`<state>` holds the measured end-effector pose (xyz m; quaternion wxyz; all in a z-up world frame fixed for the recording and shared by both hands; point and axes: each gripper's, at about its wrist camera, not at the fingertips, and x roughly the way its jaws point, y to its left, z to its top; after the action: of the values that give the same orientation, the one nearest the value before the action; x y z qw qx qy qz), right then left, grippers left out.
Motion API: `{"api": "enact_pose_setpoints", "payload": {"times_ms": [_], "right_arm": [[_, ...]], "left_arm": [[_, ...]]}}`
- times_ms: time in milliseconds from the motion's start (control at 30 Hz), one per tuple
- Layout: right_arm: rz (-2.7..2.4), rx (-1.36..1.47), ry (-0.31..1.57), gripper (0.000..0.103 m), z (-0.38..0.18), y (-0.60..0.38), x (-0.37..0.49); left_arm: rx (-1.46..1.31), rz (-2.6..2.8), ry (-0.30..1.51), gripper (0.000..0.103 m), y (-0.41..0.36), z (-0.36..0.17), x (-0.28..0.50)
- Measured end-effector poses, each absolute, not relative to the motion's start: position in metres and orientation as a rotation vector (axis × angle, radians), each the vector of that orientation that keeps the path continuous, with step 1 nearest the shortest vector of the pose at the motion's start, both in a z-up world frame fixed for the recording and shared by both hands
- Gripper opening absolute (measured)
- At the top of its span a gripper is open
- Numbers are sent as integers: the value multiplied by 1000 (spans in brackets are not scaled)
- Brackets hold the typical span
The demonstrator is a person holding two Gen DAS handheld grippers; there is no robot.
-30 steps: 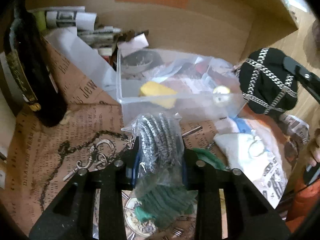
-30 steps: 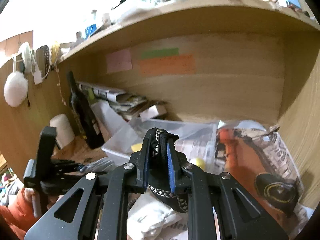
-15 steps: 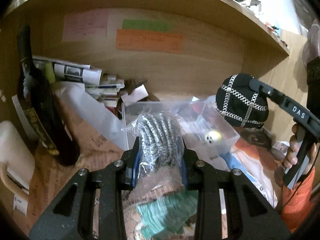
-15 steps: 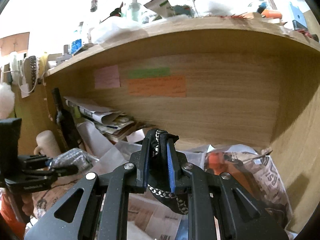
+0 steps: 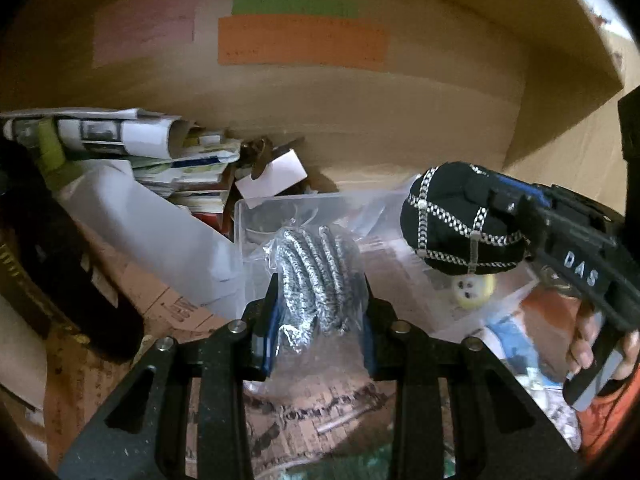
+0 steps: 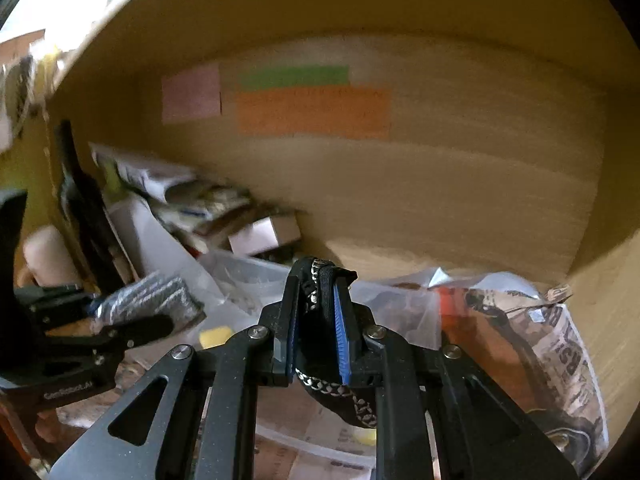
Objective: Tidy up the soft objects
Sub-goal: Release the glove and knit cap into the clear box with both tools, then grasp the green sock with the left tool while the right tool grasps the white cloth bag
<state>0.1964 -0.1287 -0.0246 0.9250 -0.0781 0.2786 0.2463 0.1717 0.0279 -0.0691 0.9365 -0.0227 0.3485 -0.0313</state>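
left gripper (image 5: pixel 318 320): fingers pinched on bagged grey cord (image 5: pixel 316 276), now raised off the worktop
right gripper (image 6: pixel 316 320): fingers clamped on black chain pouch (image 5: pixel 460 224), carried above clear bin (image 5: pixel 256 216)
task: both soft items lifted, release into the bin judged next

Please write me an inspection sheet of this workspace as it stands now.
Surface: printed paper covers the shelf floor.
Job's things: bagged grey cords and black chain-trimmed pouch, both held; clear bin behind.
Clutter: newspapers, dark bottle, yellow ball.
Grippers: left gripper shut on the cords; right gripper shut on the pouch.
Cables: nothing seen.
Surroundings: wooden back wall with orange label.
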Motion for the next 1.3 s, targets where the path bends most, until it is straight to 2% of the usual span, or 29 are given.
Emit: {"api": "enact_pose_setpoints", "payload": {"times_ms": [333, 467, 567, 633, 700, 867, 1033, 1100, 1300], "right_arm": [[572, -246, 714, 15, -56, -110, 200], [592, -247, 750, 19, -58, -110, 199], [617, -245, 767, 27, -55, -111, 195], [622, -258, 755, 38, -51, -111, 191], [622, -265, 729, 46, -45, -112, 185], [628, -225, 665, 59, -21, -126, 166], [617, -186, 581, 81, -1, -146, 140], [610, -175, 564, 85, 2, -153, 131], [595, -156, 599, 91, -11, -166, 112]], "left_arm": [[-77, -97, 821, 34, 31, -94, 200], [-90, -114, 825, 47, 32, -91, 196], [-75, -106, 790, 59, 32, -82, 189], [-65, -110, 768, 61, 31, -75, 183], [-53, -113, 746, 64, 29, -67, 176], [-48, -116, 687, 79, 29, -47, 155], [-22, -105, 630, 92, 29, -33, 127], [-19, -102, 618, 99, 29, -31, 116], [-35, -115, 650, 100, 30, -39, 95]]}}
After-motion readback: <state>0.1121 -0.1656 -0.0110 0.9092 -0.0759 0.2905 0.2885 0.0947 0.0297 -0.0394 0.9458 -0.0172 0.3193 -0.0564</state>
